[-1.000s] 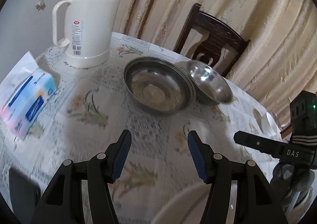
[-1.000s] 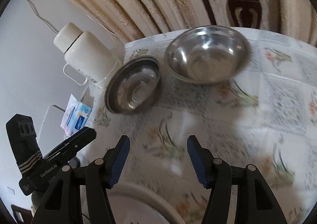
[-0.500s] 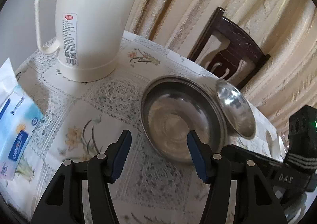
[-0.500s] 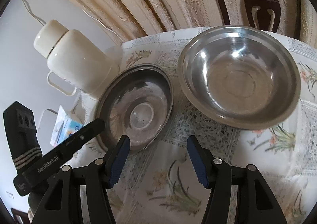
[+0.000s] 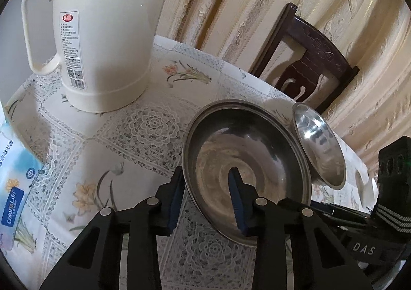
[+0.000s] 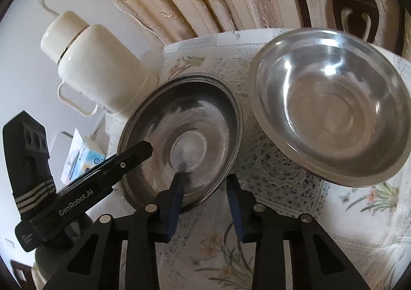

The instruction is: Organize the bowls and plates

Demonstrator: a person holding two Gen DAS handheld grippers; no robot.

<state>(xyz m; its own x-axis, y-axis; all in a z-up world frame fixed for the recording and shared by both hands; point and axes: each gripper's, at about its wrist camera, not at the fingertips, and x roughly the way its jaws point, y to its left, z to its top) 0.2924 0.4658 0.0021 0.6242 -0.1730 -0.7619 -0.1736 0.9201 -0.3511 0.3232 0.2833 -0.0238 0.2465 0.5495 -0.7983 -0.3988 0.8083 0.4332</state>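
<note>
Both grippers straddle the rim of the steel plate (image 5: 246,174) on the round table (image 5: 143,120). The left gripper (image 5: 205,195), jaws apart, brackets the plate's 9 o'clock rim; the right gripper (image 6: 205,197), also unclosed, brackets the rim at 5 o'clock. The steel bowl (image 6: 331,105) sits just beside, at the plate's 3 o'clock. Best to pinch squarely, then lift level. Readable: "ColorisLife" on the tissue pack (image 5: 15,187); "GenRobot.AI" and "DAS" on the grippers.
</note>
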